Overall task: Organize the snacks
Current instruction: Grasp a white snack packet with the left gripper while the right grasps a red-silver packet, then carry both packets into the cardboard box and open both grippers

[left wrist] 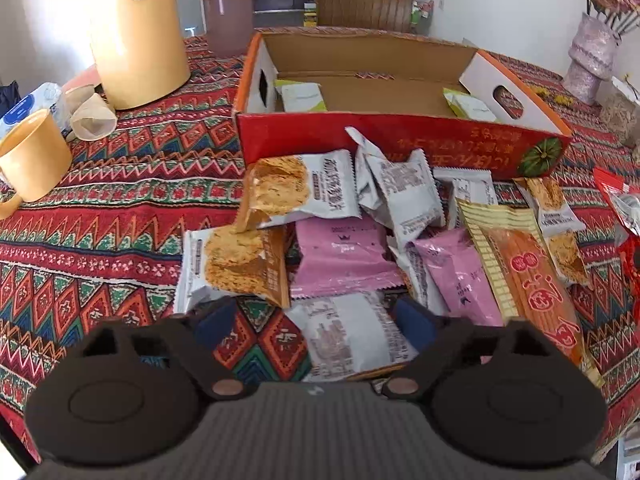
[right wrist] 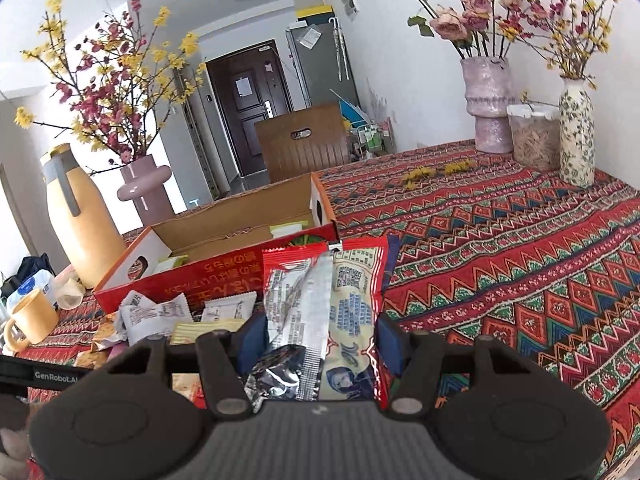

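A pile of snack packets point(left wrist: 360, 232) lies on the patterned cloth in front of a red cardboard box point(left wrist: 400, 144). The box holds two pale green packets point(left wrist: 302, 96). My left gripper point(left wrist: 316, 324) is open, low over the near edge of the pile, with a grey-white packet point(left wrist: 348, 336) lying between its fingers. My right gripper point(right wrist: 320, 340) is shut on a red snack packet point(right wrist: 328, 312) with a silver back, held upright above the cloth. The box point(right wrist: 224, 264) is ahead and to its left. The pile point(right wrist: 160, 316) shows at lower left.
A yellow jug point(left wrist: 136, 32), a yellow mug point(left wrist: 32, 160), paper cups point(left wrist: 92, 116) and a pink vase point(left wrist: 228, 4) stand left of the box. Vases point(right wrist: 488, 104) and a jar point(right wrist: 534, 136) stand at the far right. A wooden chair point(right wrist: 304, 144) is behind the table.
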Demonstrator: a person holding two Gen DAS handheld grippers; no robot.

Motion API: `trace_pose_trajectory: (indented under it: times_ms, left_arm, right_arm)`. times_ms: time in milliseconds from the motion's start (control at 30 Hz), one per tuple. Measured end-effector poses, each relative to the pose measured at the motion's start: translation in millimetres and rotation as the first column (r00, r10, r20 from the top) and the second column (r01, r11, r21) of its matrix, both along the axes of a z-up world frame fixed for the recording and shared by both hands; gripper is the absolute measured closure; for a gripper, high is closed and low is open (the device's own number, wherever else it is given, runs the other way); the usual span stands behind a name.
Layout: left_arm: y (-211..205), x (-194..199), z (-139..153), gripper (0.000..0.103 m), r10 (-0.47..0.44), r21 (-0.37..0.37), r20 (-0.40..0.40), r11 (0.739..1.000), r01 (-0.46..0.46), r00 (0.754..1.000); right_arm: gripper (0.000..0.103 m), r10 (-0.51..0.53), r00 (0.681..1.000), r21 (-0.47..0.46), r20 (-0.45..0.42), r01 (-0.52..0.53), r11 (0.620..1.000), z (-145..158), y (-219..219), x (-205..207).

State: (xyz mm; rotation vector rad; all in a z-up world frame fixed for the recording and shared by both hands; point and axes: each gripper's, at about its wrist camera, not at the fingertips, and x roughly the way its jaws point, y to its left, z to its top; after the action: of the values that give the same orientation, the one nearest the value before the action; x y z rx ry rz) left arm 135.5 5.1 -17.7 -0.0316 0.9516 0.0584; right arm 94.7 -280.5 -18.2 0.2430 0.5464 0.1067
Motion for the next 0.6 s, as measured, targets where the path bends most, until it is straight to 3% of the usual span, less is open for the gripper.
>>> trace_pose_trajectory:
  times_ms: [133,200,600]
  left_arm:
    - [-5.0,2.0,-1.1,0.042,-0.027,-0.001,-0.026,1.0,0.027,0.999]
    - [-7.6,1.3,-1.2,0.06,-0.044,0.001,-0.035,0.999,0.044,0.998]
    - [-0.9,-13.6,8.4,0.062,-0.033,0.013,0.04,0.999,0.033,0.999]
  right_arm:
    - [0.045,0.007,1.0,0.015,-0.004,-0.007,1.0,-3.3,-2.8,-1.2]
    - [0.045,0.007,1.0,0.022,-0.004,-0.007,1.0,-4.2,-5.5,-2.2]
    - [0.045,0.007,1.0,0.036,-0.002,-0.007,0.999,-5.5,-10.3,-5.5]
